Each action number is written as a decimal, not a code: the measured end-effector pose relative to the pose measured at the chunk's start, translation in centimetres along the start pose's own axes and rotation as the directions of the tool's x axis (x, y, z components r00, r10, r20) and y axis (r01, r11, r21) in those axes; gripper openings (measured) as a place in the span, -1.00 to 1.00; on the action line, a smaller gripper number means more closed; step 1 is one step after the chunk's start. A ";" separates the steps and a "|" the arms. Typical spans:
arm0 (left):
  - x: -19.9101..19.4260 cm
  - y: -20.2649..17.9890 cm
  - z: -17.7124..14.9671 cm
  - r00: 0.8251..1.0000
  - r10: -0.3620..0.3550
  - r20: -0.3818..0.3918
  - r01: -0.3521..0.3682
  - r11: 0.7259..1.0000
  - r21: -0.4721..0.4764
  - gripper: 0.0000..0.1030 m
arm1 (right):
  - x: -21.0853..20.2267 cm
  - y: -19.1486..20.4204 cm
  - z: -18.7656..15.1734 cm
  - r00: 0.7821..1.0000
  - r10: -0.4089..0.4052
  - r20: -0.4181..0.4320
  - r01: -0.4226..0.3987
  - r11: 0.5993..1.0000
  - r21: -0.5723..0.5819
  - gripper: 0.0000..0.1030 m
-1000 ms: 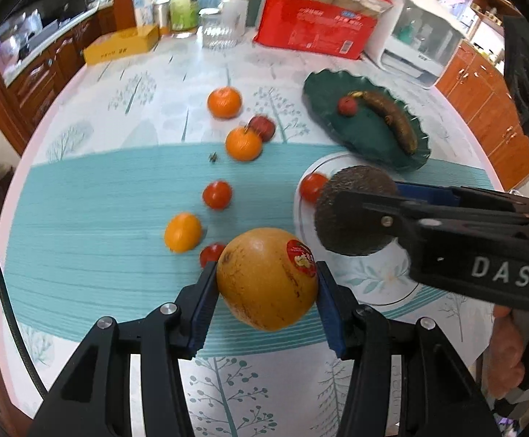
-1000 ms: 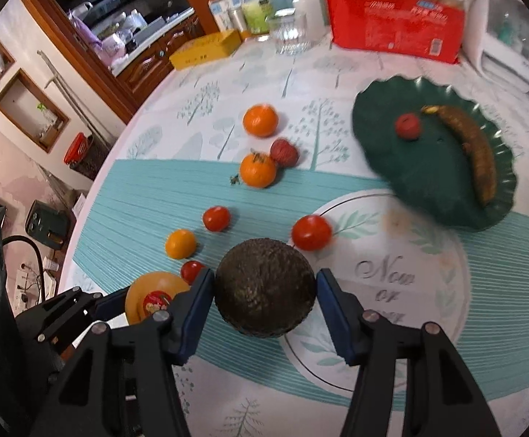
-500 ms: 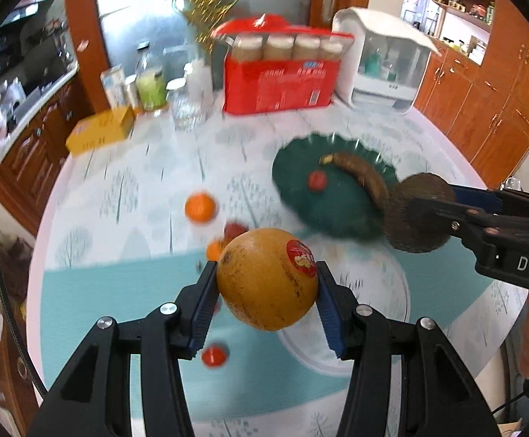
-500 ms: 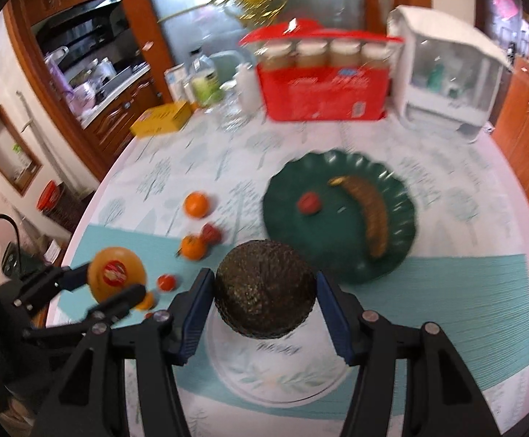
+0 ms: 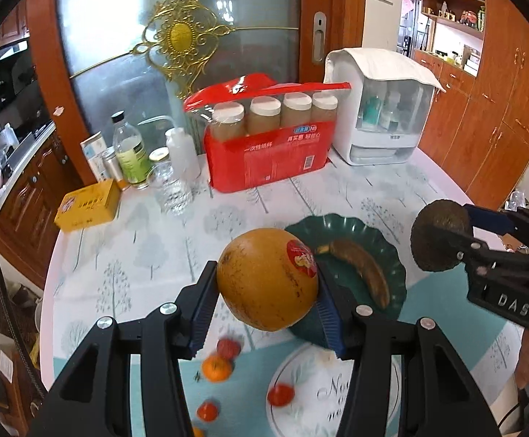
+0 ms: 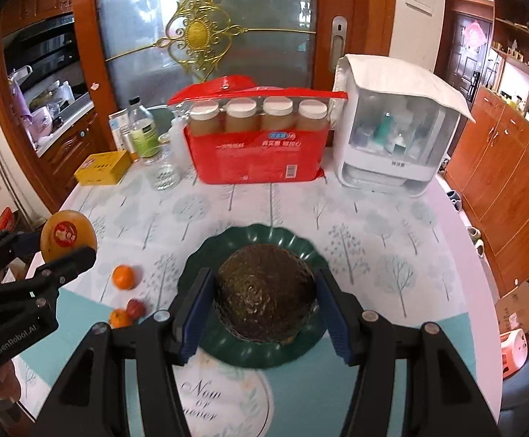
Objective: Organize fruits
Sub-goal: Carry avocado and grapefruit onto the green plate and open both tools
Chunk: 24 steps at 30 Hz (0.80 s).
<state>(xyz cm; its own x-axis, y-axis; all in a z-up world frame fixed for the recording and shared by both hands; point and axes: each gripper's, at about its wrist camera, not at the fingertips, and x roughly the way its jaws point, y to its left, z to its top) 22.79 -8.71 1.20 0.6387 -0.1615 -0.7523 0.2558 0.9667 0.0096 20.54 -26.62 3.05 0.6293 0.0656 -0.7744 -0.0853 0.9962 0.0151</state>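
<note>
My left gripper (image 5: pixel 266 304) is shut on a large yellow-orange fruit with a red sticker (image 5: pixel 266 278), held high above the table. My right gripper (image 6: pixel 264 309) is shut on a dark rough-skinned avocado (image 6: pixel 266 291), held above the green scalloped plate (image 6: pixel 206 269). That plate (image 5: pixel 391 251) holds a brown banana (image 5: pixel 360 269). Small oranges (image 5: pixel 216 369) (image 6: pixel 123 276), a dark red fruit (image 5: pixel 228 346) and tomatoes (image 5: pixel 280 394) lie on the teal mat. The right gripper with the avocado (image 5: pixel 439 235) shows at the right of the left wrist view.
A white printed plate (image 5: pixel 300 411) lies near the front. At the table's back stand a red pack of jars (image 5: pixel 268 145), a white dispenser box (image 5: pixel 381 116), bottles (image 5: pixel 129 145), a glass (image 5: pixel 171 189) and a yellow box (image 5: pixel 89 205).
Both grippers have lifted and tilted up with their fruits still held. The view now takes in the back of the table and the door; the right gripper has moved over the green plate.
</note>
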 end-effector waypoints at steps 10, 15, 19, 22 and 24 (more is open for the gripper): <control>9.7 -1.6 1.3 0.992 -0.005 -0.124 0.006 1.000 0.009 -0.03 | 7.0 -1.0 -0.5 0.996 0.025 -0.083 -0.025 1.000 0.002 0.11; 15.1 -2.2 0.4 0.976 -0.017 -0.217 0.017 1.000 -0.001 -0.03 | 11.1 -1.0 -2.2 0.986 0.051 -0.156 -0.051 0.999 0.006 0.11; 18.2 -2.8 -0.6 0.963 -0.022 -0.270 0.023 1.000 0.001 -0.03 | 13.6 -0.8 -3.6 0.975 0.080 -0.208 -0.081 0.997 0.004 0.11; 19.8 -3.3 -1.2 0.956 -0.024 -0.293 0.026 1.000 0.004 -0.03 | 14.9 -0.6 -4.2 0.969 0.093 -0.230 -0.096 0.995 -0.001 0.12; 20.7 -3.4 -1.4 0.951 -0.026 -0.307 0.028 1.000 0.003 -0.03 | 15.4 -0.6 -4.4 0.967 0.106 -0.231 -0.109 0.994 0.000 0.12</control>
<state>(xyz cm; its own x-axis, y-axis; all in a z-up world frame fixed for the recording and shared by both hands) 34.16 -15.07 -15.32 0.3784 -0.1180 -0.9181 0.2762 0.9610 -0.0096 26.90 -26.50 -11.62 0.4214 0.1562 -0.8933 -0.1534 0.9831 0.0996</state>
